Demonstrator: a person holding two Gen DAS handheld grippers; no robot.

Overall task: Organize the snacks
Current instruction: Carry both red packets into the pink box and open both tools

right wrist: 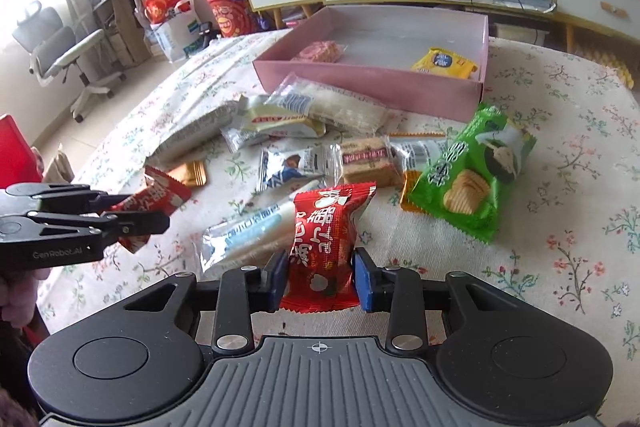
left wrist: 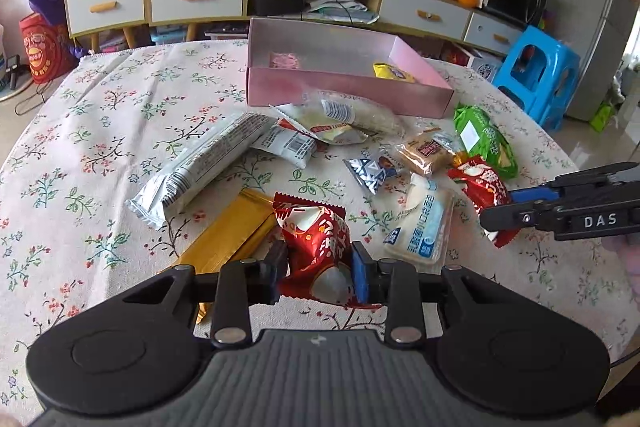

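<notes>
My left gripper (left wrist: pixel 318 273) is shut on a red snack packet (left wrist: pixel 316 239), its pads pressing both sides just above the floral tablecloth. My right gripper (right wrist: pixel 320 277) is shut on a second red packet (right wrist: pixel 326 235) in the same way. Each view shows the other gripper from the side: the right gripper (left wrist: pixel 500 219) on its red packet (left wrist: pixel 482 185), and the left gripper (right wrist: pixel 148 213) on its red packet (right wrist: pixel 160 193). Behind the loose snacks stands an open pink box (left wrist: pixel 348 89) (right wrist: pixel 360 83), holding a yellow packet (left wrist: pixel 394 71) (right wrist: pixel 444 63) and a pink packet (left wrist: pixel 284 61) (right wrist: pixel 320 51).
Several loose snacks lie between the grippers and the box: a green chips bag (right wrist: pixel 472 179), a long white packet (left wrist: pixel 208 163), a gold bar (left wrist: pixel 228 243), a white-blue packet (left wrist: pixel 420 227). A blue stool (left wrist: pixel 536 75) and an office chair (right wrist: pixel 60 55) stand beyond the table.
</notes>
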